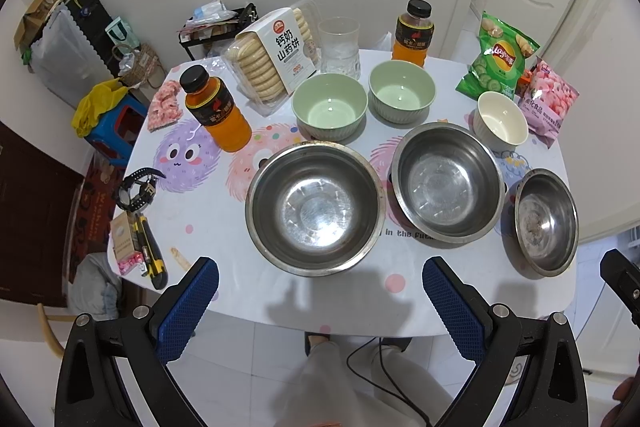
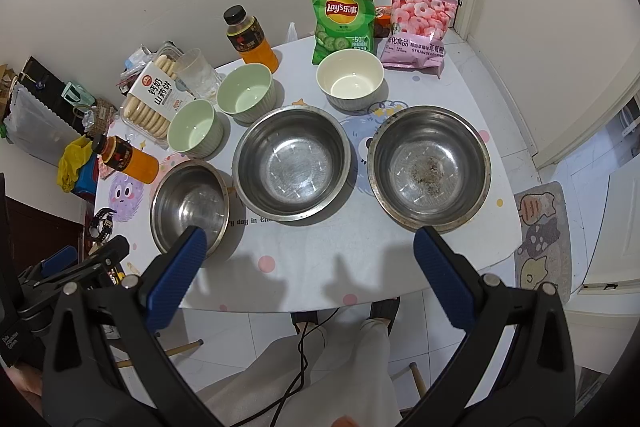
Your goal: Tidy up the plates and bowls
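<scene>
Altogether, three steel bowls (image 1: 315, 207), two green bowls (image 1: 329, 105), one cream bowl (image 1: 501, 121).

Table (image 1: 280, 299) front edge free; steel bowls (image 1: 316, 207) block beyond.

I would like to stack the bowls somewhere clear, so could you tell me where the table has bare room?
The near strip of the table, in front of the three steel bowls, is bare. Another patch lies between the watch and the leftmost steel bowl. The far side is crowded with snacks.
</scene>
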### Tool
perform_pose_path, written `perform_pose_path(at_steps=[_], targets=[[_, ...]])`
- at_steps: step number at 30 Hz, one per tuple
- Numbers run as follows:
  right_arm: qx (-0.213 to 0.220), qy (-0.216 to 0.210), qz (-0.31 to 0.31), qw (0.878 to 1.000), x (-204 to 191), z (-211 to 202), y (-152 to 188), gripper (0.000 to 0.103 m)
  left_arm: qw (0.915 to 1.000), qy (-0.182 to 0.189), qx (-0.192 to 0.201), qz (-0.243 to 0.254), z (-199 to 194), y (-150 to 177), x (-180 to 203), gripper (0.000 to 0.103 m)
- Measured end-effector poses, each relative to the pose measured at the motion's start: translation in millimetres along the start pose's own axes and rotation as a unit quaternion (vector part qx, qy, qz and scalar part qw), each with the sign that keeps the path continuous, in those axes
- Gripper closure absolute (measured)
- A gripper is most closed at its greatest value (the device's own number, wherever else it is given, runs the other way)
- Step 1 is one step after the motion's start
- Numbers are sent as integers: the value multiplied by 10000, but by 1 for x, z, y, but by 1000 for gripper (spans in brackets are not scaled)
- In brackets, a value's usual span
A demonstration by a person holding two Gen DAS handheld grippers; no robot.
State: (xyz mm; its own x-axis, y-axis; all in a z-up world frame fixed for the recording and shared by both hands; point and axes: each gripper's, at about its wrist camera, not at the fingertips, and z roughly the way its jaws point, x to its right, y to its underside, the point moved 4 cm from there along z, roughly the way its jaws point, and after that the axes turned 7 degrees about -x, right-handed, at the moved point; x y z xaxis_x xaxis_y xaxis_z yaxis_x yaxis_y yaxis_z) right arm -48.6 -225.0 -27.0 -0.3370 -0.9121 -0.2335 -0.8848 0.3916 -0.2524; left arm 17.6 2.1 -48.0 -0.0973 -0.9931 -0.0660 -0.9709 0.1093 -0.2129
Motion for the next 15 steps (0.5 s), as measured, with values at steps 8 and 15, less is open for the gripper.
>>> perform_pose_path(at_steps=[8,15], targets=[[-2,8,0,10000,0,1,0,0,10000,-4,-10,-10,0,0,0,0],[-6,4,1,10000,-1,0,-2,0,10000,3,-13,-3,0,-1,1,0]])
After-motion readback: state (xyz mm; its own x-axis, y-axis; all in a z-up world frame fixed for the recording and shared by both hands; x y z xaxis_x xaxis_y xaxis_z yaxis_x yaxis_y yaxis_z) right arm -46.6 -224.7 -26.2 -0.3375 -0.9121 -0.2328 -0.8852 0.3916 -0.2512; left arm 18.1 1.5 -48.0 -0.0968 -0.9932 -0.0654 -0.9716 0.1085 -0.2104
